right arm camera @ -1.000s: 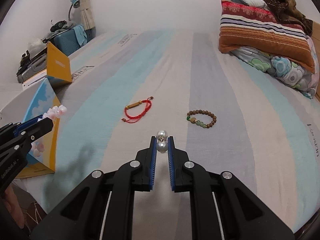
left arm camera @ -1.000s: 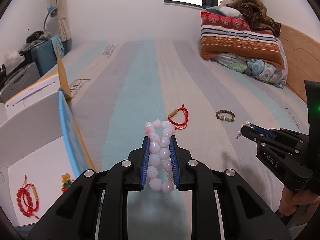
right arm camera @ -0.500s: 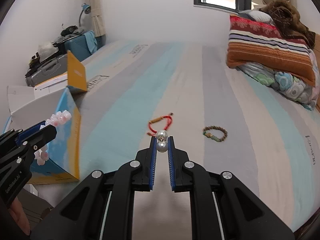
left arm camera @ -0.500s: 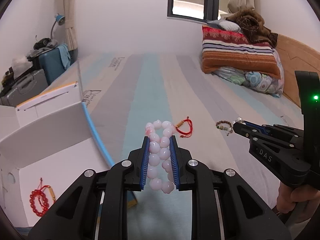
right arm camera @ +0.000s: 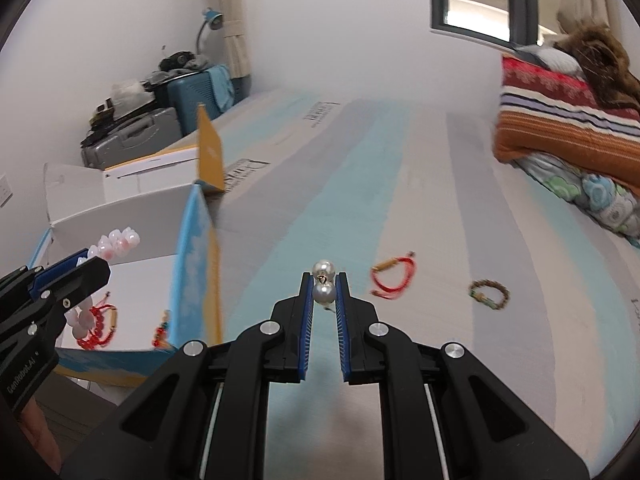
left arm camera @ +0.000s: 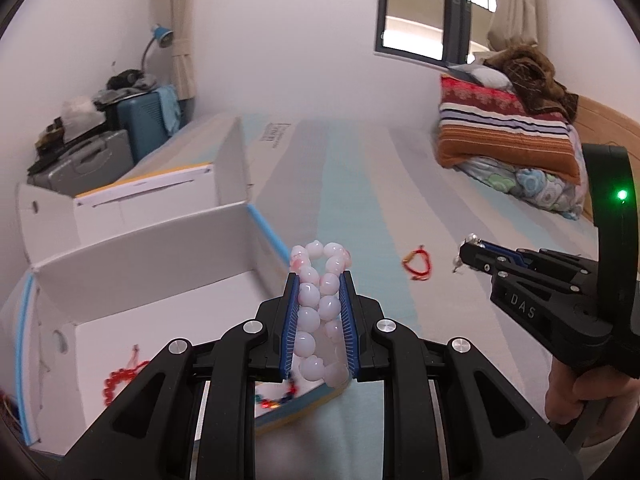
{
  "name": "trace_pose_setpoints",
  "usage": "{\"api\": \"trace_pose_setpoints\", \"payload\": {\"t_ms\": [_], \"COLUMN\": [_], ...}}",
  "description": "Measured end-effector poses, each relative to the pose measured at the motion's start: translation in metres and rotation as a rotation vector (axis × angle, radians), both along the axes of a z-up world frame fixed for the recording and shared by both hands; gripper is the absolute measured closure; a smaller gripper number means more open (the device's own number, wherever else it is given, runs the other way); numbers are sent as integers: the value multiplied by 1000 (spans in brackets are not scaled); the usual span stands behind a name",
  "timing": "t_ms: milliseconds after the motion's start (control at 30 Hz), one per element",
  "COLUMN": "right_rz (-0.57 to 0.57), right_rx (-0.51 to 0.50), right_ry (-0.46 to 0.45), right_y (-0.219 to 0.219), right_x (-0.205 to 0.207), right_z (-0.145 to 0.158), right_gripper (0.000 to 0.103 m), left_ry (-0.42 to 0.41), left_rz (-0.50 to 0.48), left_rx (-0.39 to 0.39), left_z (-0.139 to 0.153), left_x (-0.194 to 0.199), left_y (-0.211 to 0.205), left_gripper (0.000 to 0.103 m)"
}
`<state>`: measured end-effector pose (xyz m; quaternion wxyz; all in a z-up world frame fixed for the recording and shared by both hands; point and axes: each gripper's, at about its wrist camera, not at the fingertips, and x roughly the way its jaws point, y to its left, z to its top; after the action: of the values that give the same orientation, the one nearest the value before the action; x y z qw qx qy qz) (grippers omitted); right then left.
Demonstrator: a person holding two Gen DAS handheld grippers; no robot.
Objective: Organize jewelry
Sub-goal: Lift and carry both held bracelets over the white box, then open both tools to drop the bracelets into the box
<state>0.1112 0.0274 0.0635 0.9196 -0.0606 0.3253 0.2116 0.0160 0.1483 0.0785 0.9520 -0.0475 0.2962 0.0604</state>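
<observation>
Left hand-held gripper (left arm camera: 319, 320) pinches pink beads (left arm camera: 320, 312), right hand-held gripper (right arm camera: 324, 294) a pearl piece (right arm camera: 323, 286), both beside the box (left arm camera: 140, 256). Boxed: red bracelet (right arm camera: 98, 324). On the bed (right arm camera: 420, 200): red cord (right arm camera: 394, 276), brown bracelet (right arm camera: 489, 294).

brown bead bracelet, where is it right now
In the right wrist view the brown bead bracelet lies on the striped bed cover, lower right, just right of the red cord bracelet.

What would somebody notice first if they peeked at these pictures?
Probably the chunky pink bead bracelet squeezed in the left tongs, close to the open white box that has red beads inside. Then the two shiny pearls pinched in the right tongs, above the striped bed, where a red string bracelet lies.
</observation>
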Motion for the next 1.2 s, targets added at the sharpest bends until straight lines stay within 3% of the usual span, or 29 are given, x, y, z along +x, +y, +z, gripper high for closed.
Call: {"api": "trace_pose_setpoints", "payload": {"t_ms": [433, 767, 1200], "right_rz": [139, 240, 221], "right_rx": [-18, -77, -218], "right_ry": [-4, 37, 262], "right_y": [89, 152, 196], "right_x": [-24, -38, -19], "right_z": [-2, -25, -71], "right_gripper": [93, 93, 93], "left_ry": [35, 130, 310], "left_rz": [131, 235, 311], "left_rx": [-7, -35, -82], "left_z": [-12, -36, -76], "left_x": [-32, -46, -35], "left_y": [72, 119, 155], "left_gripper": [83, 83, 83]}}
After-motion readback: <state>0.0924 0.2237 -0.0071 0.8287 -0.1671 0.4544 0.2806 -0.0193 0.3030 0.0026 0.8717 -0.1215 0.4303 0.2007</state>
